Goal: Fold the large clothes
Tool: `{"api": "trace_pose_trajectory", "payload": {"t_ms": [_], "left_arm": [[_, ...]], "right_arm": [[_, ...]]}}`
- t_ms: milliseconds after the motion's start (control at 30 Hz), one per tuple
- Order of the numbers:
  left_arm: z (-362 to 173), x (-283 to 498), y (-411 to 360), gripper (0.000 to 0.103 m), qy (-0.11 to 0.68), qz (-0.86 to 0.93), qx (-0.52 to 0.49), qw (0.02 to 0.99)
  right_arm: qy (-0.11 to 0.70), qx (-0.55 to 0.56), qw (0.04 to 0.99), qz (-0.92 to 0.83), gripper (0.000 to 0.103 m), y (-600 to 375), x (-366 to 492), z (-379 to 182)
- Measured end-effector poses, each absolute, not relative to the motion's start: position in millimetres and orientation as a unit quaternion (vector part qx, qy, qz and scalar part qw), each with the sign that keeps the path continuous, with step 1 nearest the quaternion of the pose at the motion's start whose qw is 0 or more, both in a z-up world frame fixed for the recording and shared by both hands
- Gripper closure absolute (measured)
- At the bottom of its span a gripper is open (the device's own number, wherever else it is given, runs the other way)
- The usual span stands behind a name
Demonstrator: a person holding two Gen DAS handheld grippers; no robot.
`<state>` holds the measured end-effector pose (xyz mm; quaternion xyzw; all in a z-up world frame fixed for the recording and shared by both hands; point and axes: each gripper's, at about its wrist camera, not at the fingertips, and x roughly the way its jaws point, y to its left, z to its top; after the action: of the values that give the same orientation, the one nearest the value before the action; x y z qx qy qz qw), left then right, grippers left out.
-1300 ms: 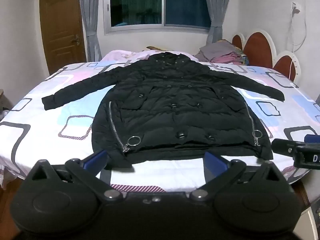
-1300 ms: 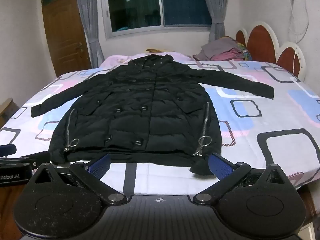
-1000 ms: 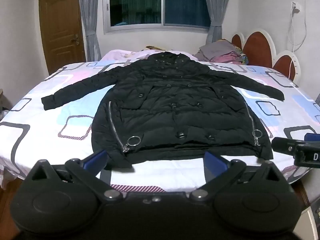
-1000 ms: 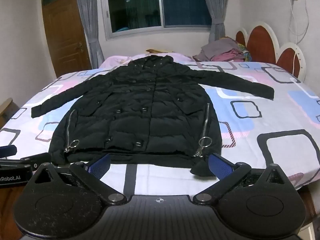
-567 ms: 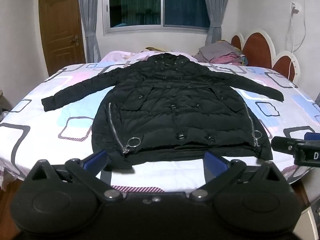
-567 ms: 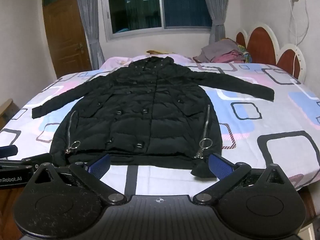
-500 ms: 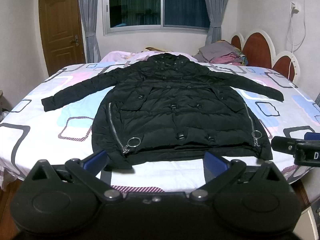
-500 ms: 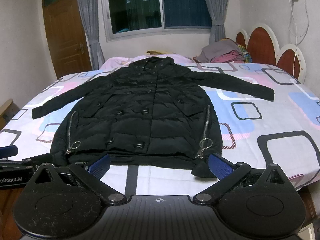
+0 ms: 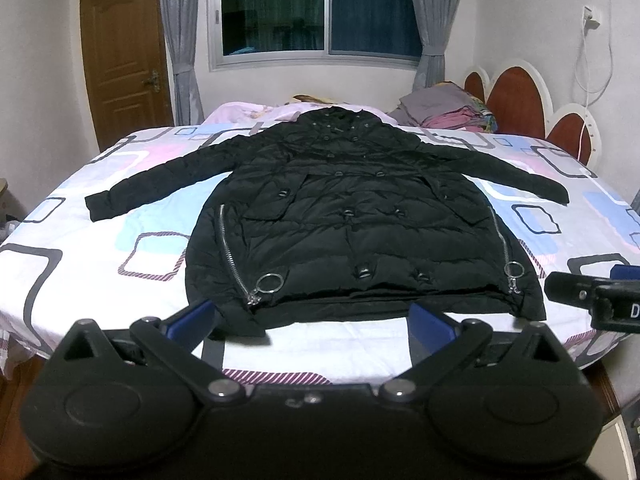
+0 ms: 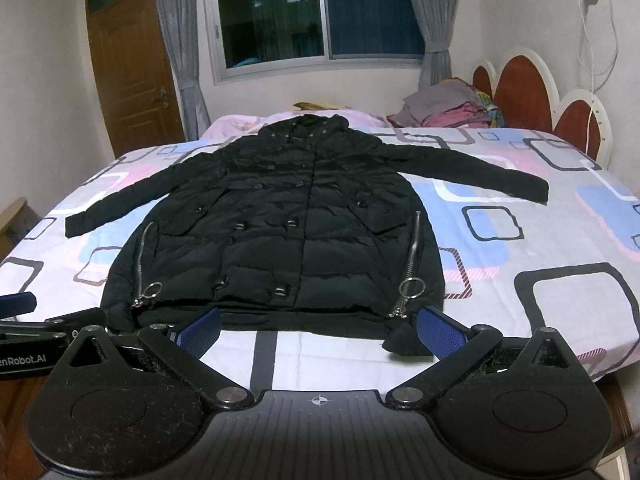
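A long black padded coat [image 9: 352, 220] [image 10: 280, 220] lies flat and face up on the bed, sleeves spread to both sides, hood at the far end, hem nearest me. Silver zips with ring pulls run up both sides. My left gripper [image 9: 312, 318] hovers open just short of the hem, its blue pads wide apart with nothing between them. My right gripper [image 10: 318, 330] is also open and holds nothing, near the hem's right corner. Each gripper shows at the edge of the other's view.
The bed [image 9: 80, 256] has a white sheet with coloured squares. A pile of folded clothes [image 9: 444, 110] sits at the far right by the red headboard [image 9: 520, 104]. A pink pillow [image 9: 240, 114], a window and a wooden door [image 9: 124, 52] are behind.
Both grippers have crept slightly closer to the hem and stay open. The coat has not moved.
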<state>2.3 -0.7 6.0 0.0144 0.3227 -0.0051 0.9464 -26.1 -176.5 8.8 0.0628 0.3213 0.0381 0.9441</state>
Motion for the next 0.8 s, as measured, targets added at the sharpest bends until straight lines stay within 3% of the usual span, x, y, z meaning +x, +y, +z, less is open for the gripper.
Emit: {"api": "trace_pose_trajectory", "payload": {"t_ms": [800], "left_arm": [[4.1,-3.9,-0.1,0.000,0.320,-0.007,0.013,0.947]], "right_arm": [[0.320,0.063,0.945,0.034,0.000,-178.2,-29.9,12.3]]}}
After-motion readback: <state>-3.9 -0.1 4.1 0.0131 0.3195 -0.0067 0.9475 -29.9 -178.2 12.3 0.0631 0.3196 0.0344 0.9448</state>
